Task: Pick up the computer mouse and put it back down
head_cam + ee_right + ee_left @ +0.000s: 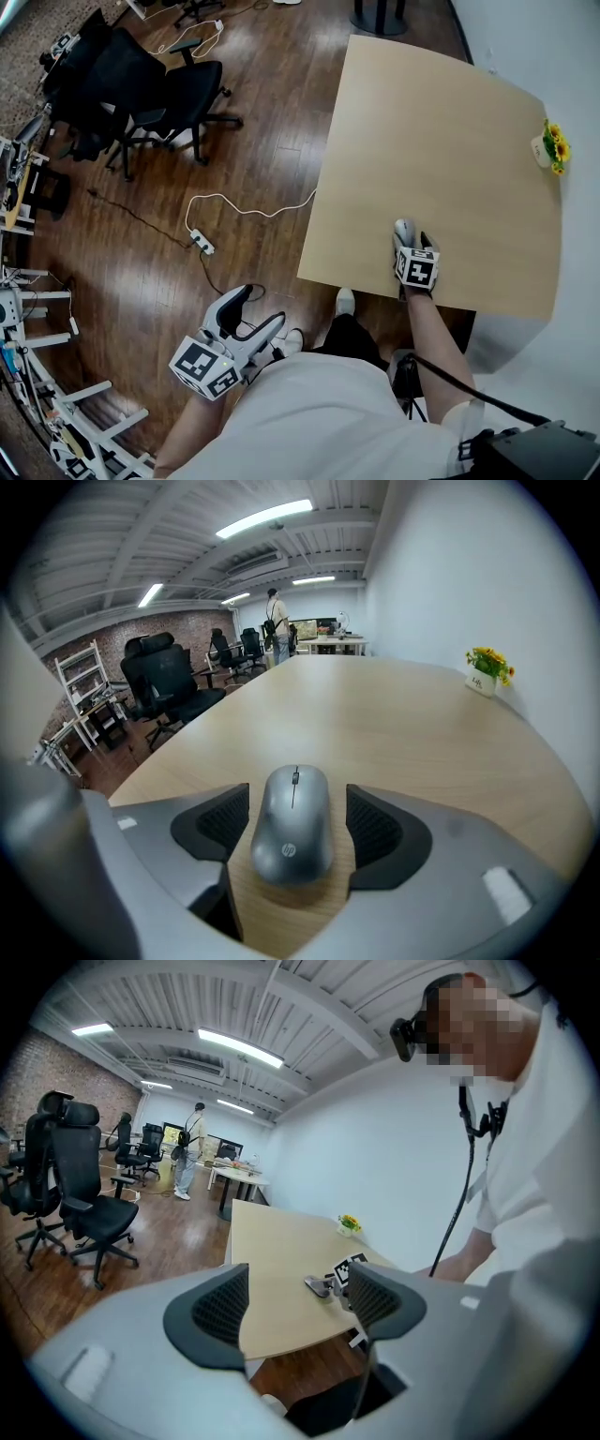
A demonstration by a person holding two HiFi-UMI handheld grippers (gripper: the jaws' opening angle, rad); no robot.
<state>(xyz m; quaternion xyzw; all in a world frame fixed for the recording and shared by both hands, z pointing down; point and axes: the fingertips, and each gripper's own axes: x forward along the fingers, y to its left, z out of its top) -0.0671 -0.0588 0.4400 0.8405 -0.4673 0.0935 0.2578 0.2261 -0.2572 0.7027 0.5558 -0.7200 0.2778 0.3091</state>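
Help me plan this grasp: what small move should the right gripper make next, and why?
Probably close the right gripper on the grey computer mouse: it lies on the light wooden table between the jaws, which stand apart with a slim gap on each side, so nothing grips it yet.

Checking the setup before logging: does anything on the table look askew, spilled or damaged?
Nothing stands out. The mouse lies flat on the table between the open jaws of the right gripper, and the flower pot stands upright.
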